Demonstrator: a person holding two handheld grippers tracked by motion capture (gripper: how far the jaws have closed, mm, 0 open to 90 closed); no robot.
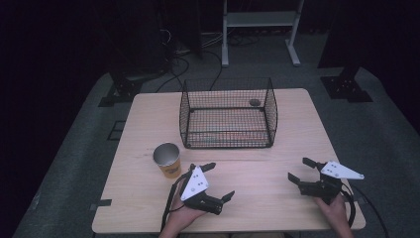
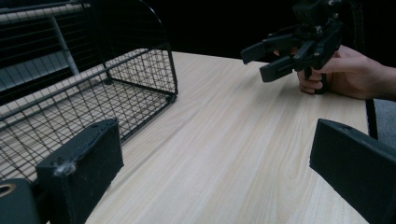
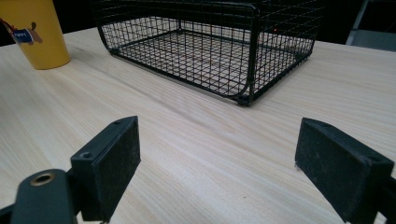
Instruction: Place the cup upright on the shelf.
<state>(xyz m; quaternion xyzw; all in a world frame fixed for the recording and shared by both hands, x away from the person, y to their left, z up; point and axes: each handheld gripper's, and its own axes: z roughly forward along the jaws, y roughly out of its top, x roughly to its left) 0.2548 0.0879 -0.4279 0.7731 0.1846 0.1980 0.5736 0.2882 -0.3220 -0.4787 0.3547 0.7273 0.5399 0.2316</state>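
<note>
Both empty with jaws spread, the left hand-held gripper sits just beside the upright yellow cup, far nearer than the right hand-held gripper.

wire basket mid-table | yellow cup (upright) near its left corner | table

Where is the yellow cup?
The yellow cup stands upright on the table, just front-left of the wire basket, beside the left gripper.

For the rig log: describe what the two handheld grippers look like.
Both the left gripper and the right gripper are black, each with two flat rectangular jaws, a pale three-cornered plate on top and a black cable trailing off. The hands holding them are bare.
</note>
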